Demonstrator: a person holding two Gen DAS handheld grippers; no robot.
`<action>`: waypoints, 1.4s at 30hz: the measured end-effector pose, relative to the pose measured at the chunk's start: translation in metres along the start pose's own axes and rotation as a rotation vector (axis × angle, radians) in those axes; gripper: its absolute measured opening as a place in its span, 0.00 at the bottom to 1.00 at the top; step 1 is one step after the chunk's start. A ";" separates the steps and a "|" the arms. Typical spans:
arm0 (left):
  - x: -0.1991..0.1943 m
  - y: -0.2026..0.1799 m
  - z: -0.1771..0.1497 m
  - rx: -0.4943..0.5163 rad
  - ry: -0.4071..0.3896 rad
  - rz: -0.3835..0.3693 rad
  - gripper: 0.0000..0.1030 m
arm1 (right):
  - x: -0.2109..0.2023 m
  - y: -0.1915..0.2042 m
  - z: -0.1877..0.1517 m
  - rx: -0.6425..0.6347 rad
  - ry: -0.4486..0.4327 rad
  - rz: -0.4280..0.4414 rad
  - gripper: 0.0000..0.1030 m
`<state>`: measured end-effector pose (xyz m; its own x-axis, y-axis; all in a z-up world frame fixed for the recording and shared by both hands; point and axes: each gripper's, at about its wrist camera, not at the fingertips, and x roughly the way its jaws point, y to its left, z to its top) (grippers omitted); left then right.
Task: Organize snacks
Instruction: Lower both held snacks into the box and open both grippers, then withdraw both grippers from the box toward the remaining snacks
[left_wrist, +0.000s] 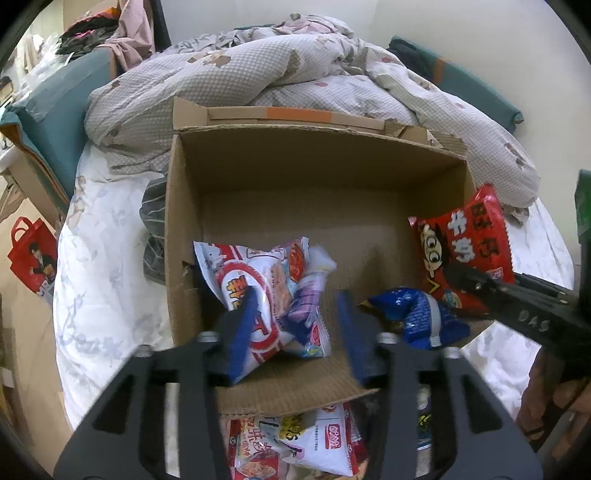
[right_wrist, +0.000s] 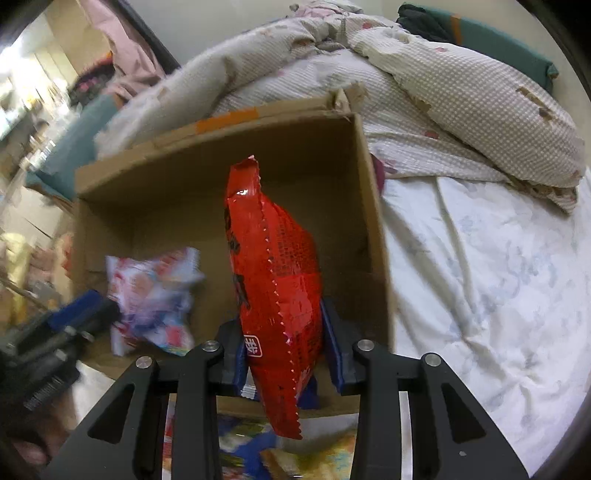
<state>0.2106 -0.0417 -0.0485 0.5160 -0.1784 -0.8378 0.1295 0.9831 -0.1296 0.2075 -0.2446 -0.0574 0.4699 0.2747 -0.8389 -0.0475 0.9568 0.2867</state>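
While the right gripper (right_wrist: 282, 354) has its pads beside the lower half of a red snack bag (right_wrist: 275, 266) held over the cardboard box (right_wrist: 207, 173), the pack looks light, puffy and slippery; its crimped edge seems the surest hold. Both grippers tilt steeply down. Over the box's near side, the left gripper (left_wrist: 295, 332) stands partly open around the white snack bag (left_wrist: 258, 291) inside.

Rumpled checked quilt (left_wrist: 258, 74) heaped on white floral bedsheet (left_wrist: 107, 295), red tote bag (left_wrist: 31, 254) on floor, teal cushion (left_wrist: 55, 110)
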 end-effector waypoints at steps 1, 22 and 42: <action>-0.002 0.000 0.000 -0.004 -0.003 -0.007 0.56 | -0.004 0.001 0.001 0.011 -0.022 0.029 0.48; -0.026 0.016 0.001 -0.062 -0.055 0.034 0.69 | -0.035 0.015 0.002 -0.028 -0.128 0.108 0.84; -0.082 0.040 -0.036 -0.123 -0.042 0.065 0.69 | -0.080 -0.003 -0.042 0.097 -0.091 0.192 0.84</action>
<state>0.1433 0.0138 -0.0036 0.5553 -0.1136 -0.8239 -0.0090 0.9898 -0.1425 0.1334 -0.2654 -0.0102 0.5385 0.4369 -0.7205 -0.0606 0.8729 0.4840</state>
